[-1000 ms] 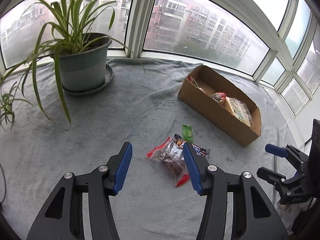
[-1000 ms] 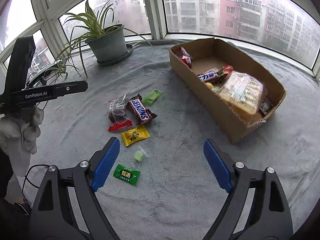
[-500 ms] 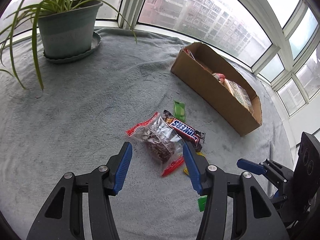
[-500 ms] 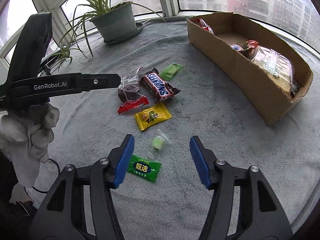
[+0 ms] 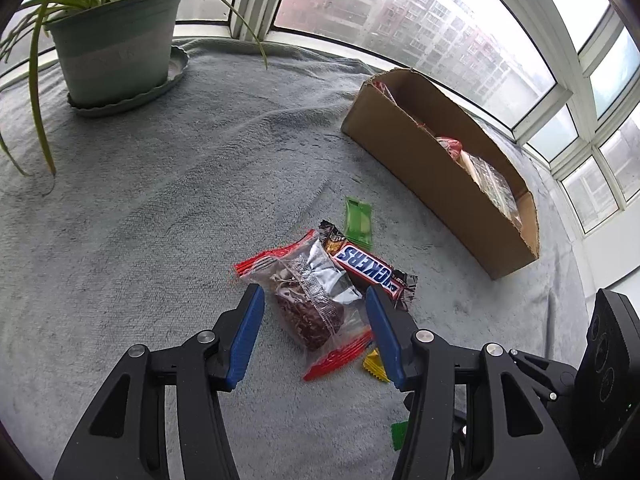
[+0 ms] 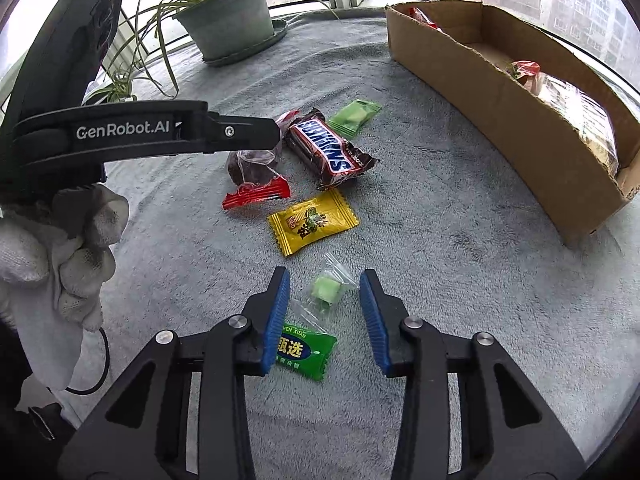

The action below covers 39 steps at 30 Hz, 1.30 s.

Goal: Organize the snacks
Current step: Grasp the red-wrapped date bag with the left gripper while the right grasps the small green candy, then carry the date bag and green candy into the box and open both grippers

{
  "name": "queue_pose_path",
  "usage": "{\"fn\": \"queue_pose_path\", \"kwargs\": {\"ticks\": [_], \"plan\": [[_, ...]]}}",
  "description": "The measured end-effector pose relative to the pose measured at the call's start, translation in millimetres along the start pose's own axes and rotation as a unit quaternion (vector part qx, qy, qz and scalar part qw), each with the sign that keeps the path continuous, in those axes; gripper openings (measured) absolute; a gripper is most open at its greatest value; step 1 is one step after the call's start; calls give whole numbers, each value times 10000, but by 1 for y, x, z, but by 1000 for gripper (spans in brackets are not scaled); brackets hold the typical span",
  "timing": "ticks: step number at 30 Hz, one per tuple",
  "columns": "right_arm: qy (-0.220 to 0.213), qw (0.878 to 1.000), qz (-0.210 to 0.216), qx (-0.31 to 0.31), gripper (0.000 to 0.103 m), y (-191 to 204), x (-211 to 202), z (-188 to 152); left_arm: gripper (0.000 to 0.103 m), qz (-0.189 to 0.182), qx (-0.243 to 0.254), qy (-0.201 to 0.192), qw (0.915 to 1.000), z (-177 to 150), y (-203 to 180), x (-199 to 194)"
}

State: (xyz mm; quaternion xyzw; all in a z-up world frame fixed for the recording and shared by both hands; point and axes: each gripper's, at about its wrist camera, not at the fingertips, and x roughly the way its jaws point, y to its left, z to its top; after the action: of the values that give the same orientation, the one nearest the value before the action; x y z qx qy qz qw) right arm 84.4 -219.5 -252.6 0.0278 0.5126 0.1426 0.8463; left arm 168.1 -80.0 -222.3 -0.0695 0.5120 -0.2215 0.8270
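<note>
A clear bag with red ends and a brown cake inside (image 5: 308, 300) lies on the grey blanket between the blue pads of my left gripper (image 5: 316, 312). The pads stand apart from it, so the gripper is open. Beside the bag lie a Snickers bar (image 5: 368, 268) and a light green packet (image 5: 358, 222). My right gripper (image 6: 324, 304) has its jaws closing around a small green candy in clear wrap (image 6: 326, 290), with gaps still on both sides. A dark green packet (image 6: 304, 350) lies under its left finger. A yellow candy (image 6: 312, 222) lies just ahead.
A long cardboard box (image 6: 500, 92) holding several snacks stands at the right. A potted plant (image 5: 116, 44) on a saucer stands at the back left by the windows. A white-gloved hand (image 6: 60, 248) holds the left gripper's handle.
Both grippers have sunk toward the snacks. The right jaws have narrowed around the small green candy. The left jaws, no wider or narrower, now straddle the clear bag.
</note>
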Motion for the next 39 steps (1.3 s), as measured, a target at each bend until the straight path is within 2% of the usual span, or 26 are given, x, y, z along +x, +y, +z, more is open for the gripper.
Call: {"fn": "queue_pose_path", "kwargs": {"ticks": [3,10,12,17,30,39], "plan": [[3,10000,-40,-29,32,-1,0,0,52,90,13,10,10000,1,0,4],[-23,10000,7,55,28,-4,0,0,52,276,24,81,9996,-4,5,13],[-35,10000,19,77,27,-5,0,0,42,257,72,45,9996,-5,5,12],[-90,9999,44,136,24,-6,-3,1,37,226,154,-8,9996,-6,3,10],[-374,9992,30,135,22,-10,-24,7,36,250,68,-221,9994,-7,11,-10],[-759,9970,-60,133,22,-20,-52,25,36,130,272,-430,9986,8,-7,-24]]}}
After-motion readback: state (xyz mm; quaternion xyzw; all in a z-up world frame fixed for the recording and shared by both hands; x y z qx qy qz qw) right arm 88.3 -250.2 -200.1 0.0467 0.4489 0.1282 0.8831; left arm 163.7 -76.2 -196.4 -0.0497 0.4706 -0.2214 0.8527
